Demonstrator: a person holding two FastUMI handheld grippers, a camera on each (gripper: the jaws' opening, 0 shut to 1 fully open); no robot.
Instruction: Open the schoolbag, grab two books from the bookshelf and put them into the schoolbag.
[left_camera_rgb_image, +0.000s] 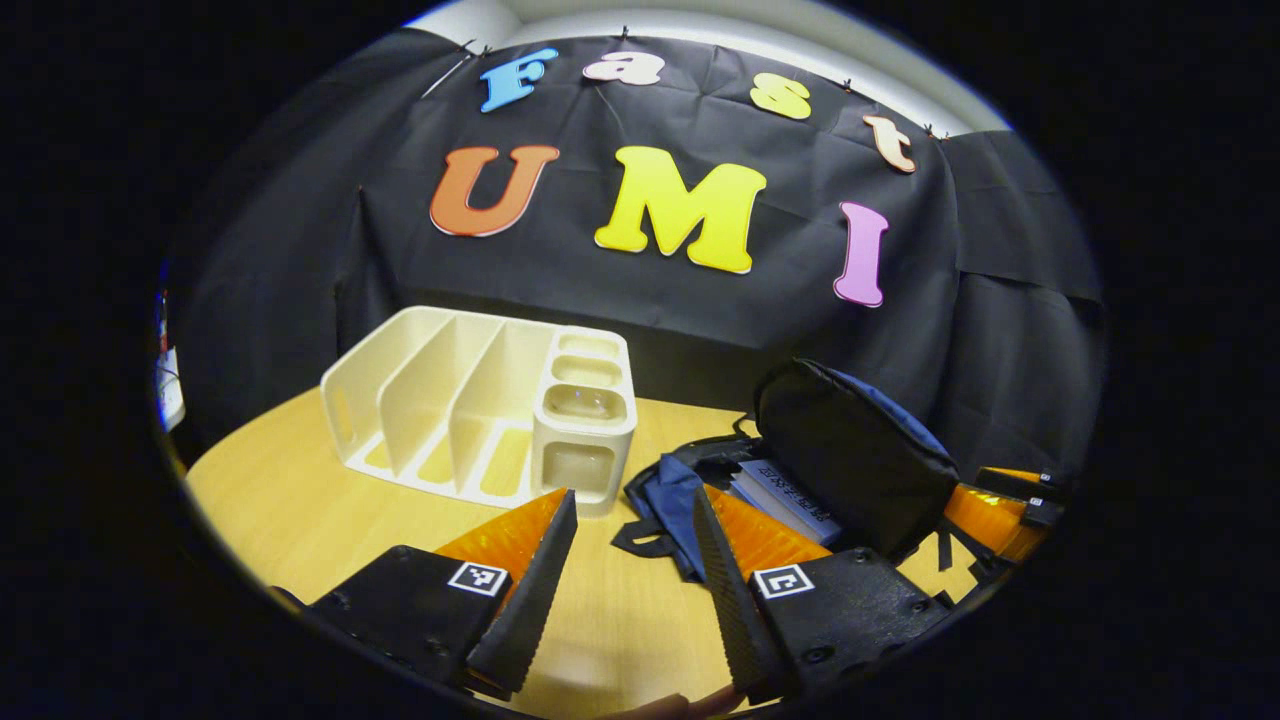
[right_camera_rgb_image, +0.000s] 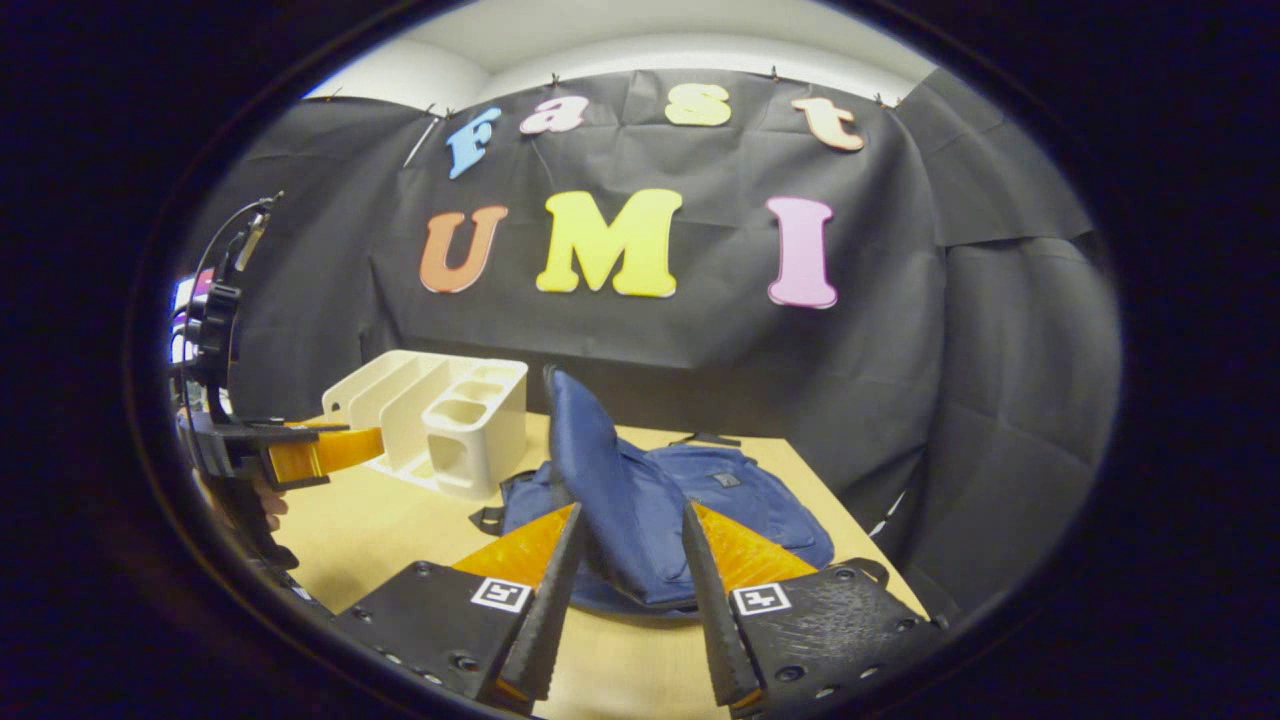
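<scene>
The blue schoolbag lies open on the wooden table, right of the cream bookshelf, whose slots hold nothing. Its flap stands upright and fills the gap between my right gripper's fingers, which press on it from both sides. Under the raised flap, a pale book lies flat in the bag; I cannot tell whether another lies beneath it. My left gripper hovers open over the table between shelf and bag, holding nothing. It also appears at the left edge as the left gripper, held by a hand.
The shelf's front end has small stacked cubbies. The bag's dark straps trail onto the table toward my left gripper. Black cloth walls close the booth behind and to the right. The right gripper shows beyond the flap.
</scene>
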